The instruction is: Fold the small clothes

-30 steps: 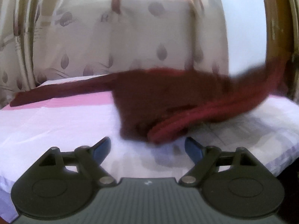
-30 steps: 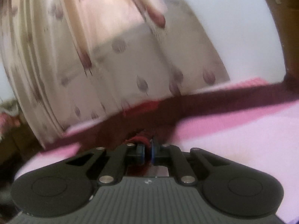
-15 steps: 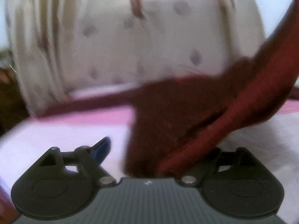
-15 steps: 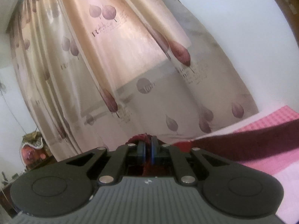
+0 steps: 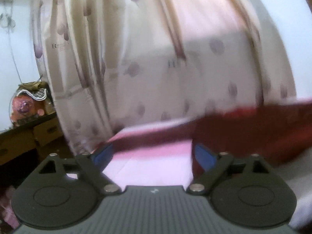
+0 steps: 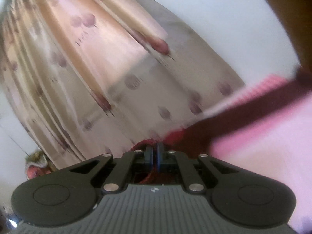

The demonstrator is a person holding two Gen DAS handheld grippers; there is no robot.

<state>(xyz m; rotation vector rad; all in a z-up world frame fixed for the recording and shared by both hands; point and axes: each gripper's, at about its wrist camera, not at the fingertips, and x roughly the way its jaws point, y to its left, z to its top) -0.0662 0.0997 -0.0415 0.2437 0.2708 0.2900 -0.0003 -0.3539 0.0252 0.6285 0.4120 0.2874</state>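
Note:
A dark red garment (image 5: 253,128) lies blurred on the pink-and-white bed cover (image 5: 152,165), to the right of my left gripper (image 5: 154,156). That gripper is open and empty, its blue pads wide apart, the right pad close beside the garment's edge. In the right wrist view my right gripper (image 6: 155,156) is shut on a red edge of the same garment (image 6: 195,136), which bunches just past the fingertips and shows between the fingers. A dark maroon band (image 6: 263,105) runs across the bed to the right.
A cream curtain with leaf prints (image 5: 156,58) hangs right behind the bed. A dark cabinet (image 5: 23,136) with a pink ornament (image 5: 27,105) on it stands at the left. A white wall (image 6: 234,19) and brown wooden frame are at the right.
My left gripper has swung left, so the garment that hung in front of it now sits at its right. My right gripper stays shut on the garment and has tilted down toward the bed.

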